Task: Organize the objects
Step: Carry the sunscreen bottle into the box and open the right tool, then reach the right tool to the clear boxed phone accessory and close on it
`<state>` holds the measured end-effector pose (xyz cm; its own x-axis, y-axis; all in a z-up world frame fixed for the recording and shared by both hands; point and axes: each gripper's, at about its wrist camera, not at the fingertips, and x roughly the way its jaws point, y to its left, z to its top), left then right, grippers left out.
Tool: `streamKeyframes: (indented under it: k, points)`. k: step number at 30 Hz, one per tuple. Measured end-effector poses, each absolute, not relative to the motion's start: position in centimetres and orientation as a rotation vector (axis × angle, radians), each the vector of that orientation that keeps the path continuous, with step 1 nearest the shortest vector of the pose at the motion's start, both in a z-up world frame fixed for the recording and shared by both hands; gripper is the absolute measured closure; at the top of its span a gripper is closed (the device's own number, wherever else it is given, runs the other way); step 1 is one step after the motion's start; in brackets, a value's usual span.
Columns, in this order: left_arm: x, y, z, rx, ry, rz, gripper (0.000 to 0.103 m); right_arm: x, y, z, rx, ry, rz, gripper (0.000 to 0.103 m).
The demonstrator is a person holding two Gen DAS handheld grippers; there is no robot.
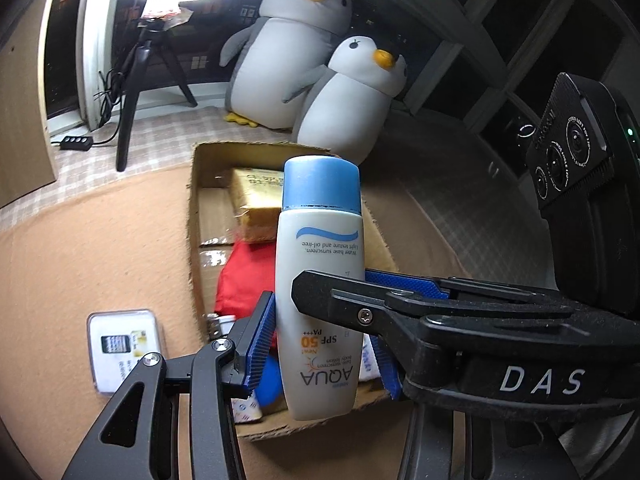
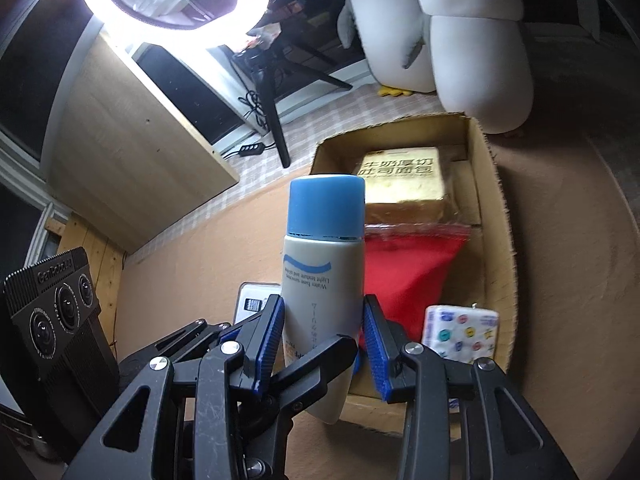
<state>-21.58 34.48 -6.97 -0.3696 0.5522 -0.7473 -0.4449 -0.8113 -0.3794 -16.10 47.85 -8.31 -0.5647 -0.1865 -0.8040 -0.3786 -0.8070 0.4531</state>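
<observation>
You had both hand-held grippers clamped on the sunscreen bottle (image 2: 323,280): the right hand-held gripper (image 2: 324,344) low on its body, the left hand-held gripper (image 1: 320,344) crossing it, over the cardboard box (image 2: 496,216). Risk: two grips twisting could pop it loose onto the red pouch (image 2: 404,272). Label read "AQUA", "SPF 50 PA+++", "Water base sunscreen"; gripper "DAS"

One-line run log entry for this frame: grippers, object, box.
left gripper: shut on sunscreen bottle | right gripper: shut on same bottle | bottle: above cardboard box | box: bread pack, red pouch, tissue pack
</observation>
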Motion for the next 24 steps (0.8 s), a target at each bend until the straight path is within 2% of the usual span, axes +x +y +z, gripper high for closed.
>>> streamKeyframes:
  k: [6, 7, 8, 9, 10, 11, 24]
  points:
    - [-22.0, 35.1, -7.0, -1.251, -0.146, 2.185, 0.054, -16.0, 48.7, -8.1, -1.396, 0.920, 2.521, 0.067]
    - [-22.0, 35.2, -7.0, -1.244, -0.136, 2.188, 0.050, -16.0, 48.8, -8.0, -1.396, 0.916, 2.525, 0.066]
    - [-22.1, 35.2, -7.0, -1.246, -0.124, 2.195, 0.044, -16.0, 48.9, -8.0, -1.392, 0.914, 2.532, 0.065]
    - [-22.0, 35.1, -7.0, -1.251, -0.117, 2.202, 0.024, -15.8, 49.2, -7.8, -1.367, 0.915, 2.531, 0.051]
    - [-22.1, 35.0, -7.0, -1.253, -0.116, 2.214, 0.013, -15.7, 49.4, -7.7, -1.356, 0.907, 2.520, 0.041]
    - [-22.0, 34.8, -7.0, -1.245, -0.114, 2.220, 0.013, -15.5, 49.7, -7.6, -1.341, 0.889, 2.492, 0.029]
    - [-22.0, 33.4, -7.6, -1.279, -0.113, 2.231, 0.013, -14.3, 50.2, -7.3, -1.284, 0.853, 2.474, 0.029]
